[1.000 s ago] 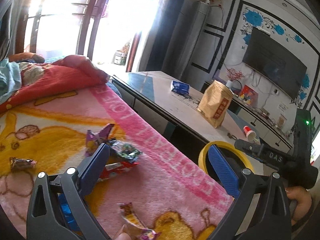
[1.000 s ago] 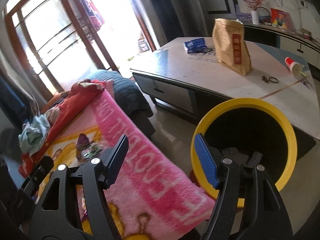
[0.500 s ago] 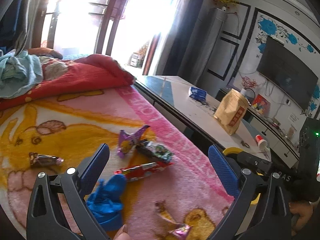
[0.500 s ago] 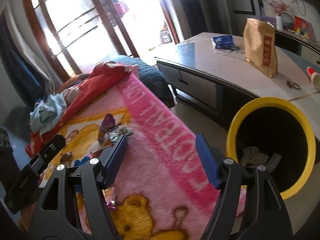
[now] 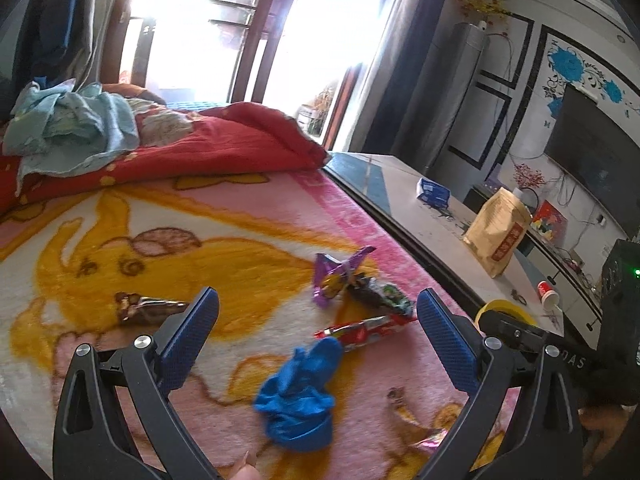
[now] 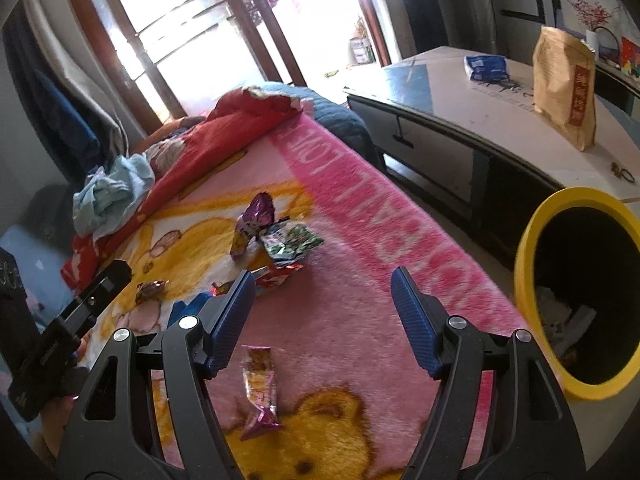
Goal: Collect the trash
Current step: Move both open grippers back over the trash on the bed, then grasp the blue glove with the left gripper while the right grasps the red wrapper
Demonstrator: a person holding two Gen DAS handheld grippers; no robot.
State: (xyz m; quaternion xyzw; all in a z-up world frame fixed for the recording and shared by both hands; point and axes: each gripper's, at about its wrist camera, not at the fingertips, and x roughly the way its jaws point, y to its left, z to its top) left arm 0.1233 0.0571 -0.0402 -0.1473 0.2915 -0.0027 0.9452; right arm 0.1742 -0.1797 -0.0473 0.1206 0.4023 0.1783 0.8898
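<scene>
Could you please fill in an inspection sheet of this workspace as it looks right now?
Surface: pink and yellow cartoon blanket spread flat.
Job's things: purple wrapper, green wrapper, red wrapper, brown wrapper, blue crumpled piece and pink wrapper lie loose on the blanket; yellow bin stands beside it, some trash inside.
Clutter: red quilt and pale blue cloth bunched at the far end.
Grippers: left tongs and right tongs open, empty.
Cables: wires under the TV.
Surroundings: low table with a brown paper bag.

Paper bag (image 6: 566, 92) upright on table (image 6: 460, 108); television (image 5: 592, 164), perhaps
</scene>
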